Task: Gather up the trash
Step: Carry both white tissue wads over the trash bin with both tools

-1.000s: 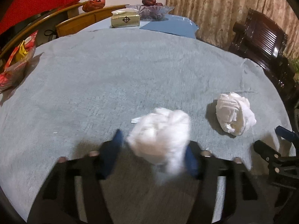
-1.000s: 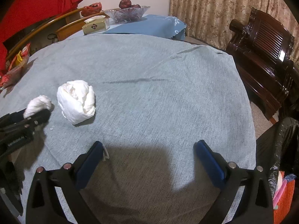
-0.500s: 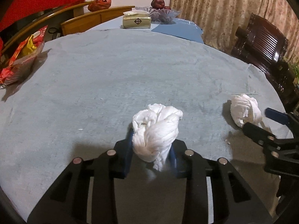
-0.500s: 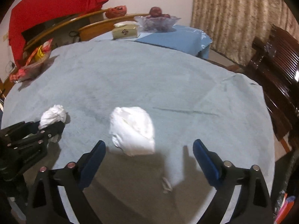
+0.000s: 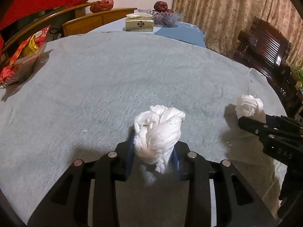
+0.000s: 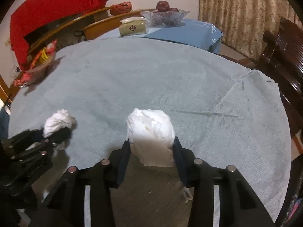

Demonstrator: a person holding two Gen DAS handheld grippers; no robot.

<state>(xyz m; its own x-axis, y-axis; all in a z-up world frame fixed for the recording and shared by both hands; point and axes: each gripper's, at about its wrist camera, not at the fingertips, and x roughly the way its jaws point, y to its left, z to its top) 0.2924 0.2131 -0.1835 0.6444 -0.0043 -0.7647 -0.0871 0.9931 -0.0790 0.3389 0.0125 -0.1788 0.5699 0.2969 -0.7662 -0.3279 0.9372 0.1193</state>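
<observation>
My left gripper (image 5: 153, 151) is shut on a crumpled white tissue wad (image 5: 159, 132) and holds it just above the grey tablecloth (image 5: 113, 79). It also shows in the right wrist view (image 6: 56, 122) at the left. My right gripper (image 6: 151, 151) is shut on a second, larger white tissue wad (image 6: 151, 134). That wad shows in the left wrist view (image 5: 249, 107) at the right, between the right gripper's black fingers (image 5: 251, 125).
A tissue box (image 5: 139, 24) and a glass fruit bowl (image 5: 162, 15) stand at the far side. A bowl of red snack packets (image 5: 20, 56) sits at the left edge. A dark wooden chair (image 5: 269, 56) stands to the right. A small tissue scrap (image 6: 186, 193) lies below my right gripper.
My right gripper moved left over the larger wad and shut on it. My left gripper closed tightly on its wad and holds it steady.
</observation>
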